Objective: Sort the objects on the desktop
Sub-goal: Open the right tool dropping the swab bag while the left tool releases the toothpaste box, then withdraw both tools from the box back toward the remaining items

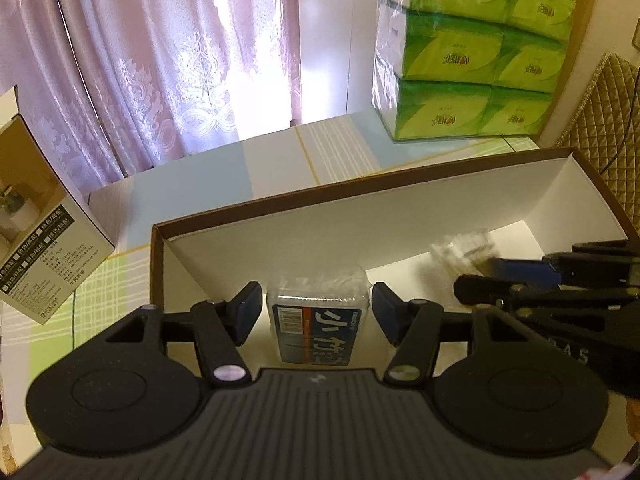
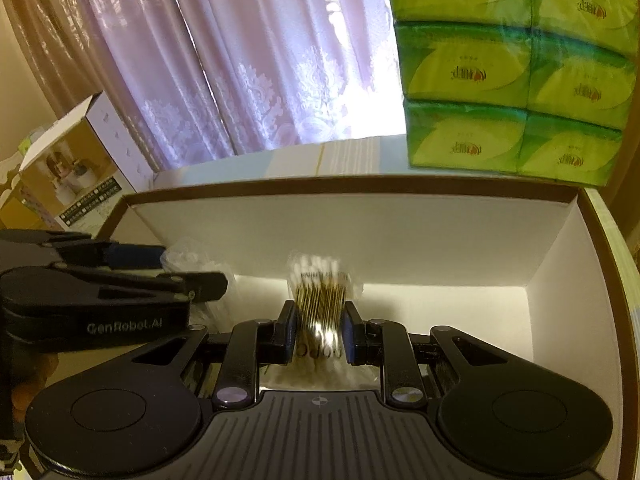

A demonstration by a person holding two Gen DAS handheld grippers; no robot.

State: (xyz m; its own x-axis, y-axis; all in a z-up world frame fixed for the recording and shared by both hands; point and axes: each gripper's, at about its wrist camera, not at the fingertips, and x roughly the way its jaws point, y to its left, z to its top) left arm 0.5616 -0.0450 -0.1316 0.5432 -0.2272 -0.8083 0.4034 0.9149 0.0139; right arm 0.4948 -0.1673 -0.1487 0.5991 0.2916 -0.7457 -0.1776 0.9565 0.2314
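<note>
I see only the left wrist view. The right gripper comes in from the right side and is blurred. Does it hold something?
Observer: Yes. The right gripper is shut on a clear pack of cotton swabs, over the inside of the white box.
Operator: Does the pack touch the box floor?
Observer: I cannot tell; the pack is blurred in the right wrist view.
Operator: Is the right end of the box free?
Observer: Yes, the floor to the right of the swabs is bare up to the end wall.
Operator: And my left gripper from that side?
Observer: The left gripper reaches in at the box's left end, and a hand shows under its body.
</note>
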